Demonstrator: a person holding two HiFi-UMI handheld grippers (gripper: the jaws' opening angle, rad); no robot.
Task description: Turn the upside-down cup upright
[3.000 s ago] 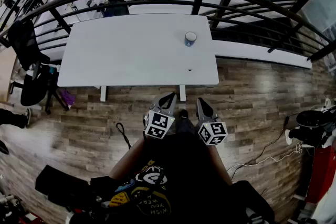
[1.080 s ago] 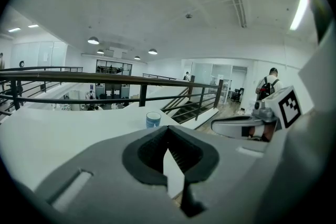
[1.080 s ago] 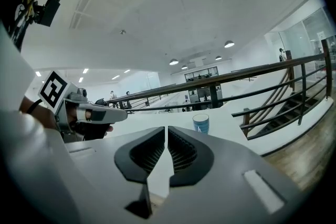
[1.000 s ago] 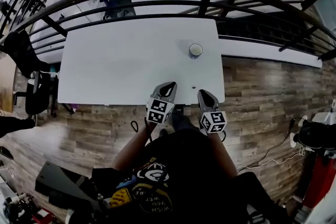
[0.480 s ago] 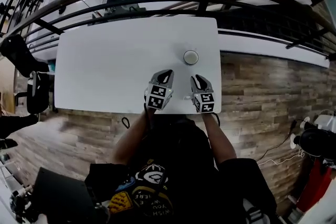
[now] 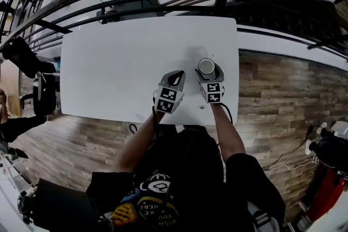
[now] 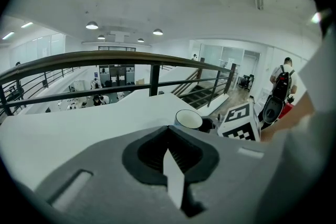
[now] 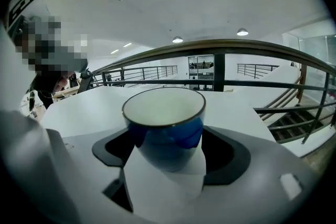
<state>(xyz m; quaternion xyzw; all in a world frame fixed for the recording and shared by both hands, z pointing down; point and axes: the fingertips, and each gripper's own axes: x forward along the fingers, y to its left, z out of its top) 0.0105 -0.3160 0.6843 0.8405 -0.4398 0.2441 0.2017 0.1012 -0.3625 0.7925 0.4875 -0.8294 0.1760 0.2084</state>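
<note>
A: L side, what's seen?

B: The left tongs [image 7: 174, 178] are pressed fully together, nothing betw. them. They're held low over the bench [image 6: 109, 62], just beside the other pair. Prob. parked there so the approach to the cup is left free.

A: And to the R?

B: The cup [image 8: 164, 128] is found near the bench's right edge, betw. the pads of the right tongs [image 8: 164, 170]. These are set narrow, closed onto the cup's lower blue wall, as far as can be judged. A pale face ringed in dark is turned upward; mouth or base can't be told for certain. The low, side-on grip is judged to be chosen so the cup can be rolled over by a wrist turn.
</note>
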